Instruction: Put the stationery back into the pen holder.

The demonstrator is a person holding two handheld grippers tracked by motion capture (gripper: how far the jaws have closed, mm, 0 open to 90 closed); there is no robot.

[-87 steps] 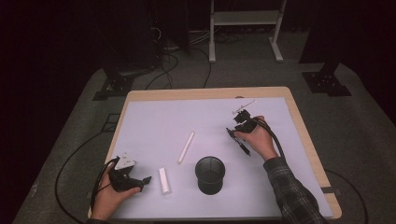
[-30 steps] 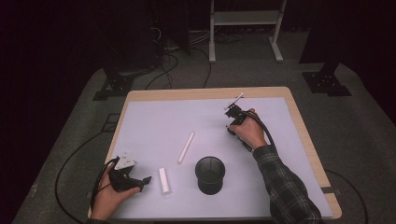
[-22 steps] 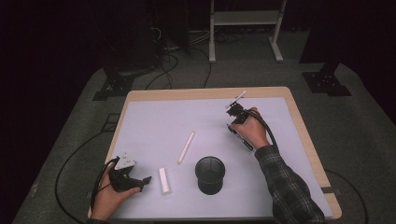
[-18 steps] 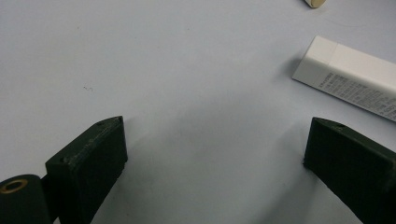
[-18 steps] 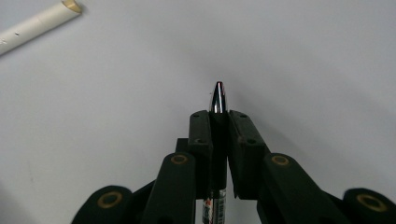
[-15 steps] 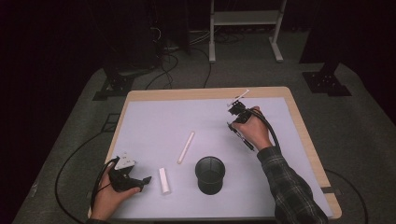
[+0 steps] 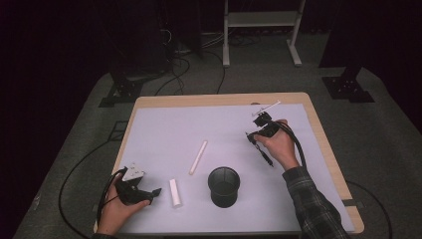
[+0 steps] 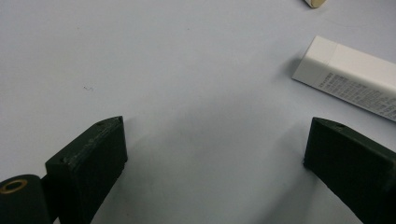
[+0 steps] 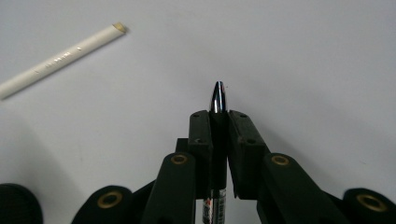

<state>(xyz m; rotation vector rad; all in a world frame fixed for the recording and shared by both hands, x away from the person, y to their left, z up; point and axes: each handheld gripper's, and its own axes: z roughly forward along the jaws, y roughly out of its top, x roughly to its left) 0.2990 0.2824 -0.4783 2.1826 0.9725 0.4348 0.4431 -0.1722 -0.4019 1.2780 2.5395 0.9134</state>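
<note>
The right gripper has its two black jaws closed tight on a pen; in the right gripper view the pen runs up between the pads, its shiny metal tip standing just past their ends, and printed lettering shows on the barrel lower down between the jaw arms; beyond the tip lies the pale sheet that covers the table, and a white pencil lies slantwise at the upper left, well apart from the pen. In the high view the right gripper is held above the right half of the table in the person's right hand, with the dark pen pointing back toward the person, a cable looping off over the wrist and a plaid sleeve behind it.

The left gripper has its jaws spread wide with nothing between them, bare sheet showing in the gap; a white eraser with printed text lies just beyond the right-hand jaw, not touching it. In the high view the left gripper rests low at the near left corner in the left hand; the eraser lies just beside its jaws; a black mesh pen cup stands upright near the front edge, between the two hands; the white pencil lies diagonally near the middle, just beyond the cup.
</note>
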